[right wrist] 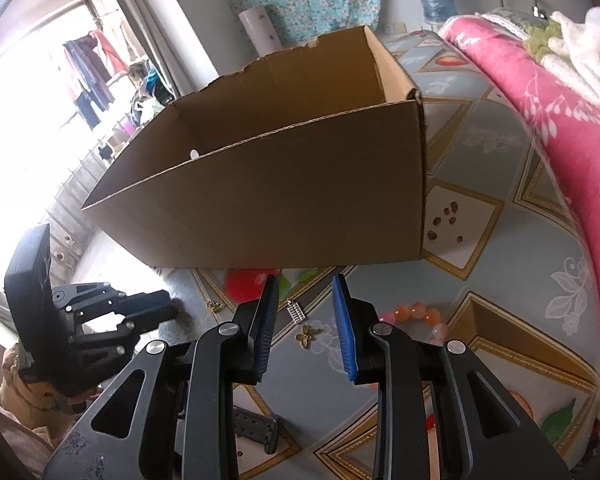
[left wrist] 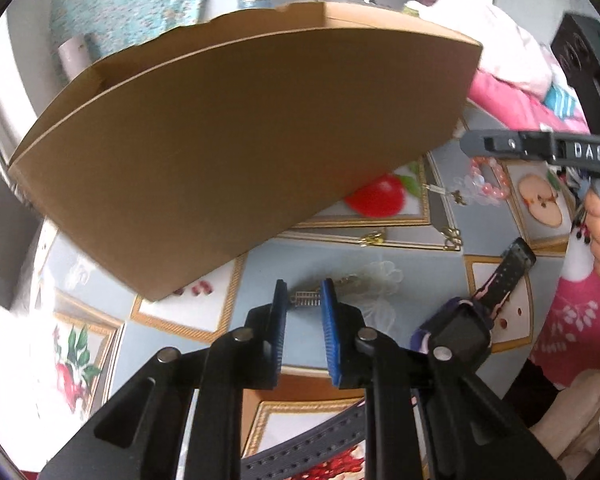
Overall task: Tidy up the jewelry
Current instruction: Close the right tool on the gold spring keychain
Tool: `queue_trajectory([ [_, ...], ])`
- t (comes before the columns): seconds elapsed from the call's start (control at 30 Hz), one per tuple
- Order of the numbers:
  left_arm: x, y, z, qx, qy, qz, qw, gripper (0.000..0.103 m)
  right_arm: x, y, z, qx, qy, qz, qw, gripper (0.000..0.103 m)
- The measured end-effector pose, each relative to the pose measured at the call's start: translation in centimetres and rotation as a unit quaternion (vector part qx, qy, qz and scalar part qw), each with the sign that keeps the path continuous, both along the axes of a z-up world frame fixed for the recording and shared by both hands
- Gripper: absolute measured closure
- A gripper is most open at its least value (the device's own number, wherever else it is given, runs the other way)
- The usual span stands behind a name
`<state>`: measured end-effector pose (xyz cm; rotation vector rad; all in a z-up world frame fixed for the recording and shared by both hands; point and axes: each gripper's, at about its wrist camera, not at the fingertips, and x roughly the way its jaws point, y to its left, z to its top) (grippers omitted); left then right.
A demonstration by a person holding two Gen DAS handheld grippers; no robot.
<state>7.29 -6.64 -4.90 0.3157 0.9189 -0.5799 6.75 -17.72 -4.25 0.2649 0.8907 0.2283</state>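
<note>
Cardboard box [right wrist: 284, 184] fills mid-frame, jewelry loose on the cloth below it. Left gripper [left wrist: 305, 300], jaws parted, frames the small ladder charm [left wrist: 307, 298]; right gripper [right wrist: 305, 304] hovers released. Next: clench, lift boxward.

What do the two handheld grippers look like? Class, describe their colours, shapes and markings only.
The left gripper has black angular linkage arms with round silver pivot pins and two flat, blue ribbed finger pads. The right gripper matches it: black cut-out links, silver pins, blue ribbed pads. Seen from the left wrist, its grey-black side carries white letters "DAS". No cables show.
</note>
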Motion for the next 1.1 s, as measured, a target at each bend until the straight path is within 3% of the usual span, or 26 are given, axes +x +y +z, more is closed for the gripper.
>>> queue_trajectory([
  [0.37, 0.2, 1.2, -0.2, -0.024, -0.007, 0.016, 0.9996, 0.087, 2.0, 3.7, -0.8, -0.094, 0.033, 0.054, 0.994, 0.074],
  [0.67, -0.1, 1.7, -0.2, -0.032, -0.012, 0.017, 0.9993, 0.087, 2.9, 5.5, -1.9, -0.152, 0.059, 0.086, 0.983, 0.091],
  [0.83, -0.2, 1.9, -0.2, -0.038, -0.014, 0.016, 0.9991, 0.087, 3.2, 6.1, -1.8, -0.172, 0.062, 0.102, 0.978, 0.096],
  [1.1, -0.3, 2.3, -0.2, -0.047, -0.017, 0.017, 0.9986, 0.087, 3.4, 5.6, -1.7, -0.147, 0.066, 0.099, 0.982, 0.101],
])
